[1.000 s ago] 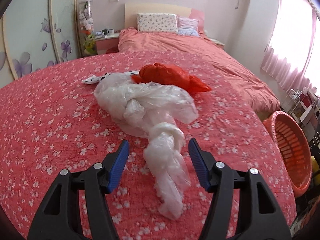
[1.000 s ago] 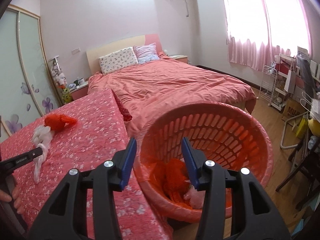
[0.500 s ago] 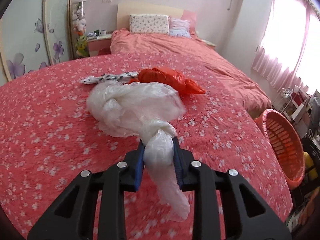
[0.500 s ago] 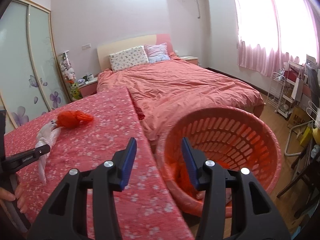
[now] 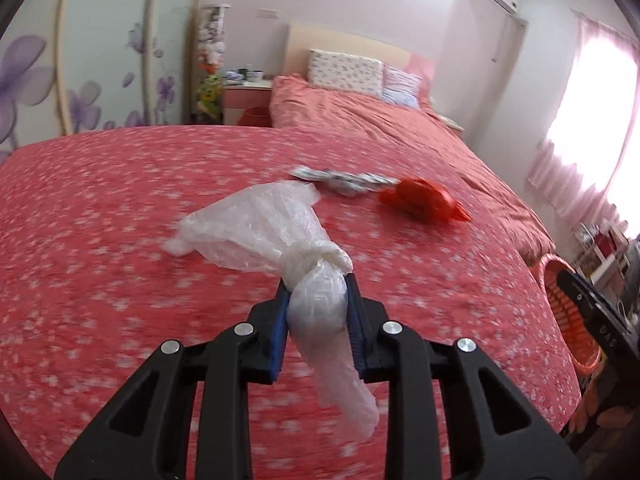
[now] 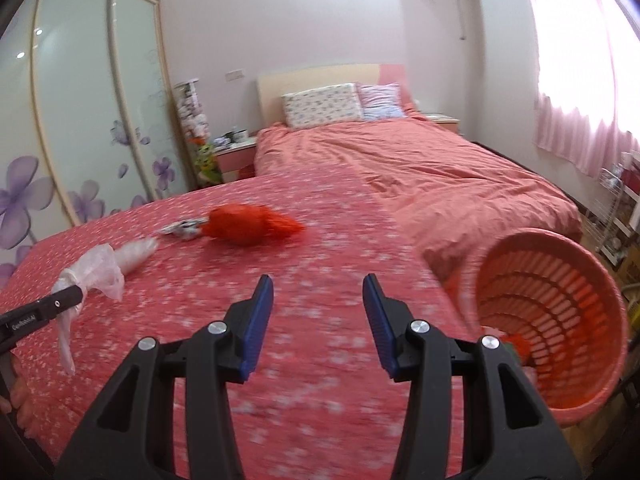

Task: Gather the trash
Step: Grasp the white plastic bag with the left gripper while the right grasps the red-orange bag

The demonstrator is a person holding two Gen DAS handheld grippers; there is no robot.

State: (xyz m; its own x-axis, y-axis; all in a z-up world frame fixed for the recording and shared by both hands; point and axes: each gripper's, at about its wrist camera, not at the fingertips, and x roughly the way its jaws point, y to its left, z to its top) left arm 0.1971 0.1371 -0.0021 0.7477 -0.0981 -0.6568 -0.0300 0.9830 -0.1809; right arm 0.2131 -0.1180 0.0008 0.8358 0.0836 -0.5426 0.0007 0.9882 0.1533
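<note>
My left gripper (image 5: 317, 292) is shut on the knot of a clear white plastic bag (image 5: 264, 228) and holds it just above the red floral cover (image 5: 100, 220); it also shows in the right wrist view (image 6: 100, 260). A crumpled red bag (image 5: 424, 200) lies farther back, with a black-and-white wrapper (image 5: 340, 176) beside it. My right gripper (image 6: 318, 292) is open and empty above the cover, the red bag (image 6: 248, 224) ahead of it. The orange basket (image 6: 560, 312) stands at the right with trash inside.
A bed with a pink duvet (image 6: 420, 160) and pillows lies beyond. A wardrobe with flower doors (image 6: 80, 120) is on the left. A nightstand (image 5: 244, 96) stands by the headboard. A wire rack (image 6: 616, 200) and pink curtains are at the right.
My left gripper closed on the white bag's knot and has lifted and pulled it left, away from the red bag. My right gripper swung from the basket toward the cover.
</note>
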